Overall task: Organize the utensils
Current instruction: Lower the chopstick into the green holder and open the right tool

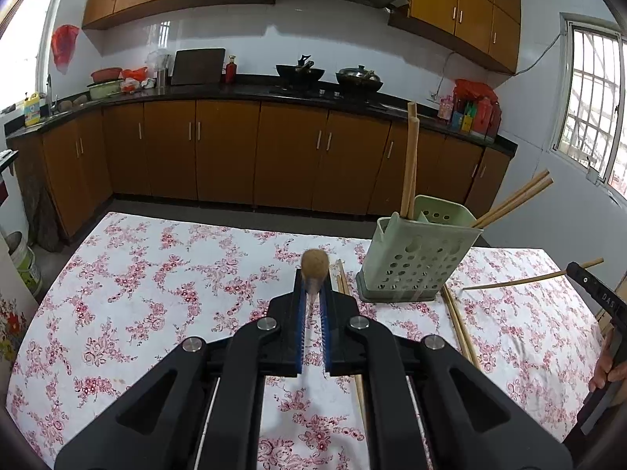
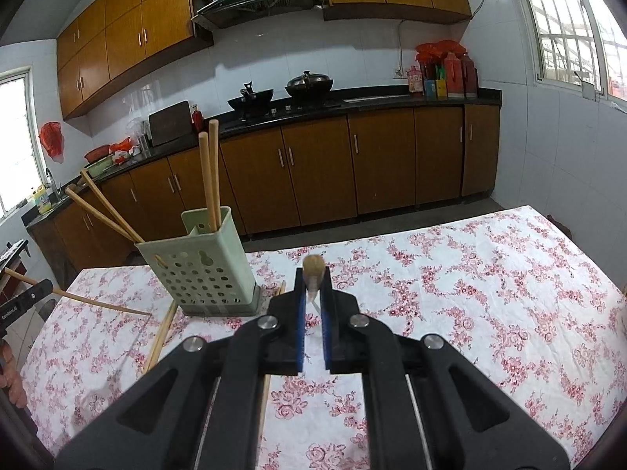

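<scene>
Left gripper (image 1: 313, 288) with jaws clenched on one chopstick (image 1: 314, 264), right gripper (image 2: 313, 288) likewise on another chopstick (image 2: 313, 265); both held above the floral worktop (image 1: 156, 274). Risks: stick pivoting or slipping in the narrow pinch; tip catching the rim of the green perforated holder (image 1: 415, 258) and tipping it. Obstructions: upright pair (image 1: 409, 164) and leaning pair (image 1: 513, 199) already inside; loose chopsticks (image 1: 458, 325) beside its base.

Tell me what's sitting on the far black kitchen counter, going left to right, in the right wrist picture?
Red basin → dark cutting board → red bottle → black wok → lidded wok → pink carton → red thermoses.
</scene>
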A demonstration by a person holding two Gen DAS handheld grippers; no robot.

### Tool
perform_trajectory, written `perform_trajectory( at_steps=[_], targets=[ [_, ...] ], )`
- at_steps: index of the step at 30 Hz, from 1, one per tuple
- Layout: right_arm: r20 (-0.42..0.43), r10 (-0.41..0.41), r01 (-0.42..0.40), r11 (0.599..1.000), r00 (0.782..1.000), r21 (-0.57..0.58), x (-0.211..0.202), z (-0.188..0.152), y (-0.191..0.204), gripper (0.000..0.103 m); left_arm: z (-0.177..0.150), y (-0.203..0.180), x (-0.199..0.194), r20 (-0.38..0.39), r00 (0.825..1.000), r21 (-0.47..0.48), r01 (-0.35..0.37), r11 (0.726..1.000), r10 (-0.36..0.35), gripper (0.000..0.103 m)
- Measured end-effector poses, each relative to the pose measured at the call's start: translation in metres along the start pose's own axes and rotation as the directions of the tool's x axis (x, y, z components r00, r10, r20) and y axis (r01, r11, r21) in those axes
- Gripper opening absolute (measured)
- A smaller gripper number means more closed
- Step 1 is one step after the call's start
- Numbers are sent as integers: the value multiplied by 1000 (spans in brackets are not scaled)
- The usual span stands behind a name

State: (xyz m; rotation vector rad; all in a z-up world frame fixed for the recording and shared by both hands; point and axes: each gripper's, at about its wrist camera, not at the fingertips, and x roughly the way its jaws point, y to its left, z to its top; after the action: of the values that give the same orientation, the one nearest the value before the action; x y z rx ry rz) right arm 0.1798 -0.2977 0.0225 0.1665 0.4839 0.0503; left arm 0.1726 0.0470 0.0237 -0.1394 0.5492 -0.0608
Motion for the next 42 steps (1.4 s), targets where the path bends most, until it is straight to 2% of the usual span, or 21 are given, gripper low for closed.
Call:
perform_trajectory(
  at_steps=[9, 17, 22, 27, 30, 35, 38, 42],
  targets=[
    [73, 87, -86, 996, 994, -23, -38, 47, 19, 8, 28, -18, -31, 87, 996, 55, 31, 998, -36, 7],
    [144, 215, -215, 976, 966, -20, -66, 86, 38, 8, 61, -44, -53, 182, 980, 62, 73, 995, -84, 7],
    [230, 229, -227, 973, 946, -36, -67, 112, 54, 8, 88, -67, -59, 259, 960, 43, 98, 994, -106, 7],
    [277, 203, -197, 979, 939, -51, -46, 131, 66, 8, 116, -86, -51, 335, 937, 23, 95, 995, -97, 7],
    [280, 191, -184, 982, 941, -51, -24, 134, 70, 8, 125, -96, -32, 369, 926, 31, 72, 997, -78, 7],
    [238, 188, -186, 982, 953, -29, 14, 129, 71, 8, 122, -100, 4, 336, 940, 8, 65, 998, -64, 7],
    [211, 190, -191, 981, 959, -16, 30, 124, 71, 8, 115, -98, 18, 305, 950, -3, 67, 998, -63, 7],
    [192, 196, -196, 980, 962, -20, 43, 118, 76, 8, 107, -96, 27, 287, 956, -3, 72, 997, -68, 7]
  ],
)
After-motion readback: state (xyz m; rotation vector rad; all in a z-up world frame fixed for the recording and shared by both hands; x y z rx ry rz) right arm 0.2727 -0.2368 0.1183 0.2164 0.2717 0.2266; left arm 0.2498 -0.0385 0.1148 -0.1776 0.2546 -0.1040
